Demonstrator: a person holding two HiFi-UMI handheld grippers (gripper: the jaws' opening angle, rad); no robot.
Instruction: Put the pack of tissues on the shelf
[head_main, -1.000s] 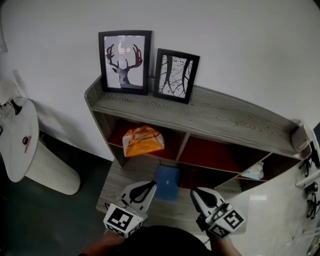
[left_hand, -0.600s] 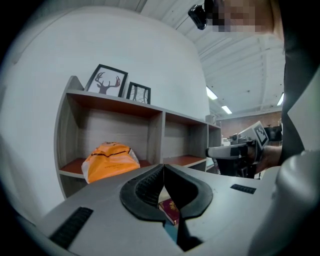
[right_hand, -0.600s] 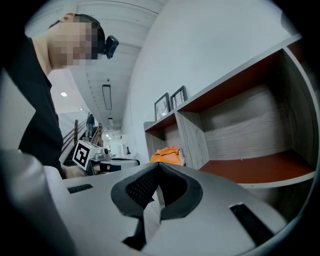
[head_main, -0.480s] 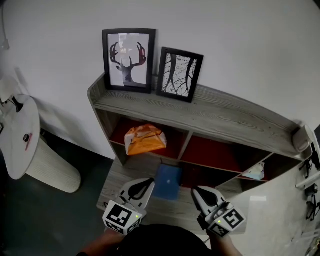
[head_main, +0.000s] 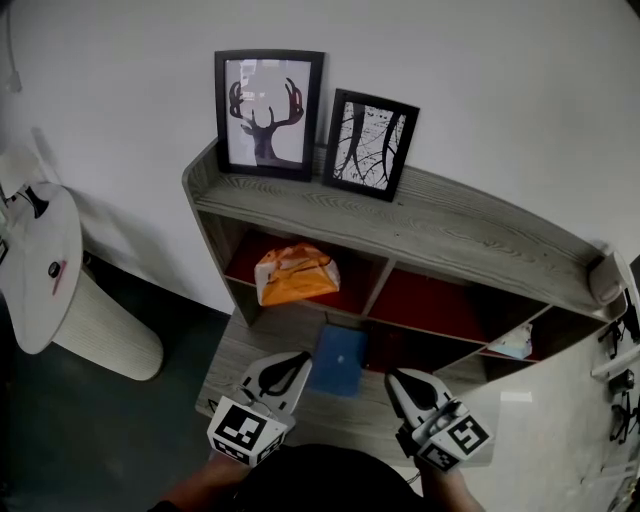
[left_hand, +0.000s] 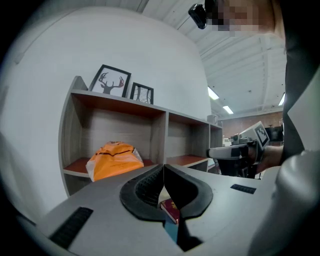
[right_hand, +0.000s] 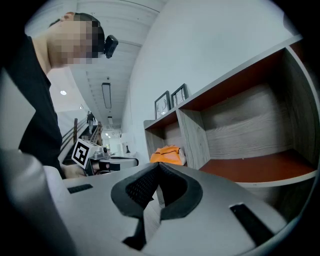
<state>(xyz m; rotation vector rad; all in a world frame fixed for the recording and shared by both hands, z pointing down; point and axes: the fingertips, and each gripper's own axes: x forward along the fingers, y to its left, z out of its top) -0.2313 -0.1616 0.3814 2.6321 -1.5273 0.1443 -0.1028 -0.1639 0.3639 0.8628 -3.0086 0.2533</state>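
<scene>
Head view: orange plastic pack of tissues (head_main: 295, 275) lies in grey wooden shelf unit's (head_main: 440, 232) upper left compartment. Left gripper (head_main: 297, 360) and right gripper (head_main: 394, 380) hover below, jaws pressed together.

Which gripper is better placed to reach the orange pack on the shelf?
Left, probably. The left gripper sits almost straight in front of the orange pack, while the right gripper is under the next compartment, further to the side. Both are shut and empty.
</scene>
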